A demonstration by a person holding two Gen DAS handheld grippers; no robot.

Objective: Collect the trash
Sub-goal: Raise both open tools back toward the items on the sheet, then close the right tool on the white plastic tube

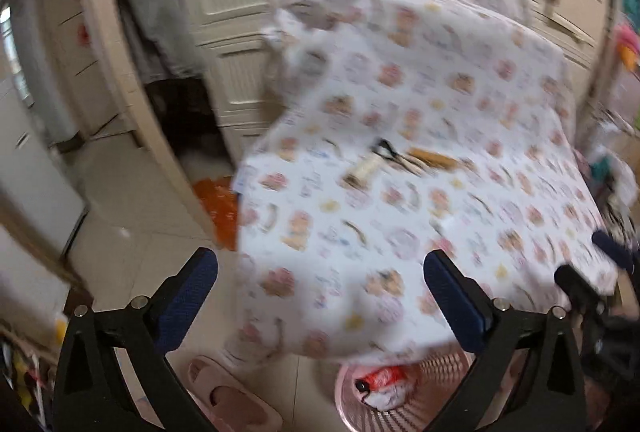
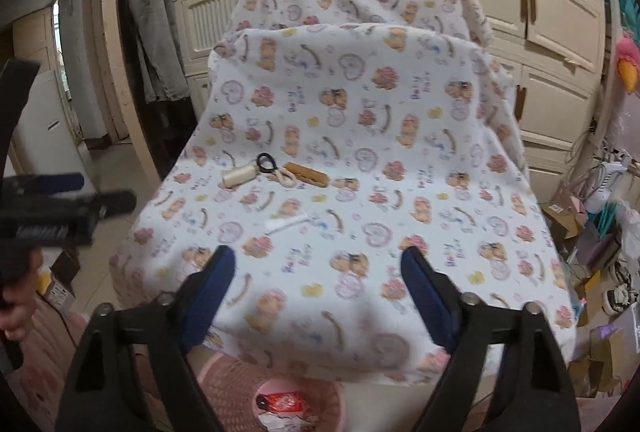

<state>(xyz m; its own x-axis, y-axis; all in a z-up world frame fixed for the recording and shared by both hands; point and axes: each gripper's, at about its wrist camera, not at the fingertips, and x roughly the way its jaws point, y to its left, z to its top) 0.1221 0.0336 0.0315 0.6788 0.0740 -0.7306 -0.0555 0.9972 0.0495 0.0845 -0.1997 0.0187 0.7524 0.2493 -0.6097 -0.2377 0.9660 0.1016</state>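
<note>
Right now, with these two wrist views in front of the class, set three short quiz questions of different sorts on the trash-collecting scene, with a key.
1. True or false: the pink basket on the floor is empty.
2. Which lies nearest the right hand-held gripper on the printed sheet: A the spool, B the white scrap, C the brown stick?
3. Fill in: neither the right nor the left hand-held gripper holds ____.

Key: 1 false, a red wrapper lies inside. 2 B. 3 anything; both stand open.
</note>
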